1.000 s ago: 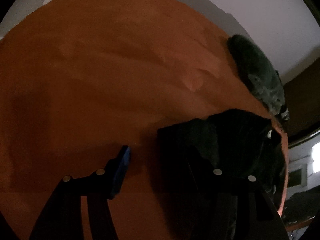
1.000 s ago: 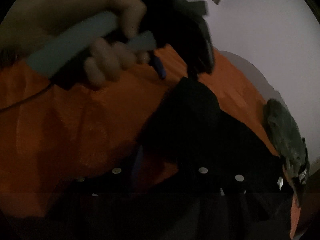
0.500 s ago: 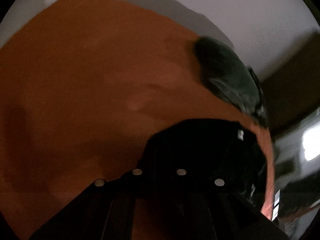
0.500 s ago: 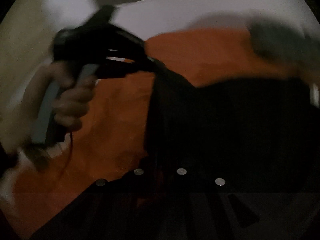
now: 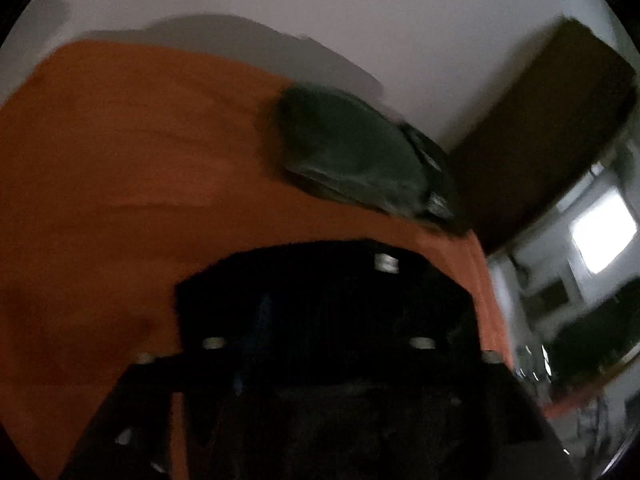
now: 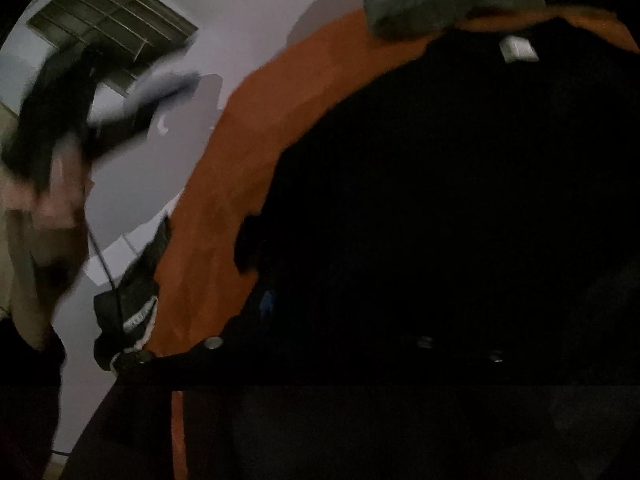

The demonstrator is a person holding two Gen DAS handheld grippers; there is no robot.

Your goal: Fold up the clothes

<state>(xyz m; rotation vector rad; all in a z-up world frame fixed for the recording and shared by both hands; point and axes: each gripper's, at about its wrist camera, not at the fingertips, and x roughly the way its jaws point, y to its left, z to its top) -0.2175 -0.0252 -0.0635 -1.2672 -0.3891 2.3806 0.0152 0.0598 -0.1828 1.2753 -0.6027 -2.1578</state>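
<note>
Both tongs were wide apart in their own views, screws well spread, yet black cloth hid the finger ends, so I could not tell for either whether anything was pinched. Between and just ahead of the left gripper lay the black fabric garment, spread flat on the orange cloth-covered surface, a small white label at its far edge. Ahead of the right gripper the same black garment filled most of the view, its white label far ahead and to the right. A blue pad showed faintly on that gripper's left finger.

Beyond the garment in the left view, ahead and slightly right, sat a crumpled dark green-grey bundle of cloth, resting on the orange surface apart from the black piece. Further right stood a dark brown panel and a bright window, both blurred.

Off to the left of the right gripper, the person's left hand held the other tool's grey handle, smeared by motion, against a pale wall with a barred vent. A dark cloth item with white trim lay at the orange surface's near-left edge.
</note>
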